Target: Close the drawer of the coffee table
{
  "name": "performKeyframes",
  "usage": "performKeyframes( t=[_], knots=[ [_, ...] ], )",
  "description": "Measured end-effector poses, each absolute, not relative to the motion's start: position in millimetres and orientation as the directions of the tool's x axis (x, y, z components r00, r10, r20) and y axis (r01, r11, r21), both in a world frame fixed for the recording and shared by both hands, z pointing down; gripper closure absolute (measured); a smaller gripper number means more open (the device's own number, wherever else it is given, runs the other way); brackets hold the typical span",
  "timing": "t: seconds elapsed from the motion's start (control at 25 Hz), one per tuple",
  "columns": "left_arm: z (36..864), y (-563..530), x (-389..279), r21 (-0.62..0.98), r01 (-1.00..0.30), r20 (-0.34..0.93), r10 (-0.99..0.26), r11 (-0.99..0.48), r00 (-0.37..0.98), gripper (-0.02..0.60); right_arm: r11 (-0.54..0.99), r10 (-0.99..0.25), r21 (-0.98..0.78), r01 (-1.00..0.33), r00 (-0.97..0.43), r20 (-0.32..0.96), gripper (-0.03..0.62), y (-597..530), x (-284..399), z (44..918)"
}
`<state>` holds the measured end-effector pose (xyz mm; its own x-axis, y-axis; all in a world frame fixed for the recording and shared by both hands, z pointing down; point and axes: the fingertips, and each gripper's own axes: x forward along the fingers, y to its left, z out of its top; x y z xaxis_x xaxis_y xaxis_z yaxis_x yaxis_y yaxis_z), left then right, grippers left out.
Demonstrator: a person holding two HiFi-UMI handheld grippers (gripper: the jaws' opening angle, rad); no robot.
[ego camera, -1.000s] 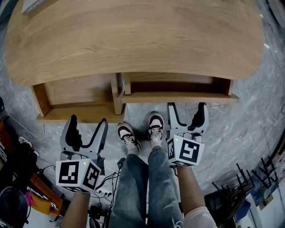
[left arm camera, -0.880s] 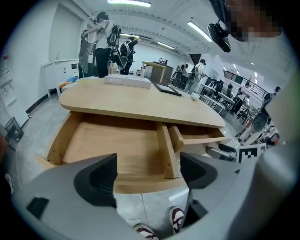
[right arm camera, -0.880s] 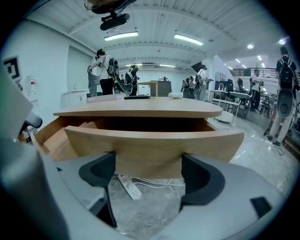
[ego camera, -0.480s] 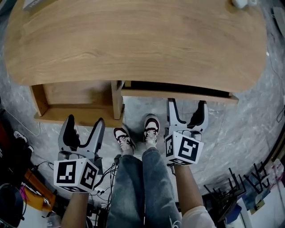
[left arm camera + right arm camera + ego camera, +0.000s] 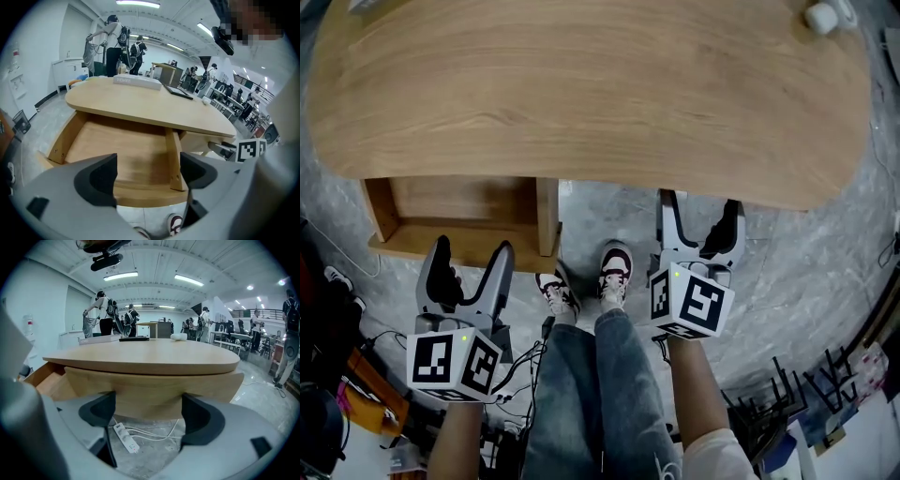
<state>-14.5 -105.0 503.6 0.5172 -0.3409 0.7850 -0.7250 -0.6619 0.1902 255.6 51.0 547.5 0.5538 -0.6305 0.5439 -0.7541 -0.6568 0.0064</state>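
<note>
The wooden coffee table (image 5: 581,94) fills the top of the head view. Its left drawer (image 5: 459,202) stands pulled out, its bare wooden floor (image 5: 126,154) showing. My left gripper (image 5: 473,251) hovers open just short of that drawer's front edge, nothing between its fingers (image 5: 98,178). The right drawer is pushed in under the tabletop; only its front panel (image 5: 150,390) shows, in the right gripper view. My right gripper (image 5: 700,204) is open, its tips at the table's edge and close before that panel; whether they touch it I cannot tell.
The person's two shoes (image 5: 616,272) stand on the grey marbled floor between the grippers. A white power strip (image 5: 125,437) with cables lies under the table. A small white object (image 5: 820,16) sits on the tabletop's far right. Clutter lines the left edge (image 5: 328,375).
The right drawer has slid in under the tabletop while my right gripper moved forward behind it. The left gripper has hardly moved and the left drawer stays out.
</note>
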Motion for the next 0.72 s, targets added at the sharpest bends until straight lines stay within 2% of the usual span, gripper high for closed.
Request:
performKeyframes(
  t=[0.72],
  knots=[
    [500, -97, -25, 0.193, -0.736, 0.781, -0.353, -0.649, 0.516, 0.172, -0.659, -0.642, 0.014, -0.752, 0.571, 0.511, 0.145, 25, 277, 549]
  ],
)
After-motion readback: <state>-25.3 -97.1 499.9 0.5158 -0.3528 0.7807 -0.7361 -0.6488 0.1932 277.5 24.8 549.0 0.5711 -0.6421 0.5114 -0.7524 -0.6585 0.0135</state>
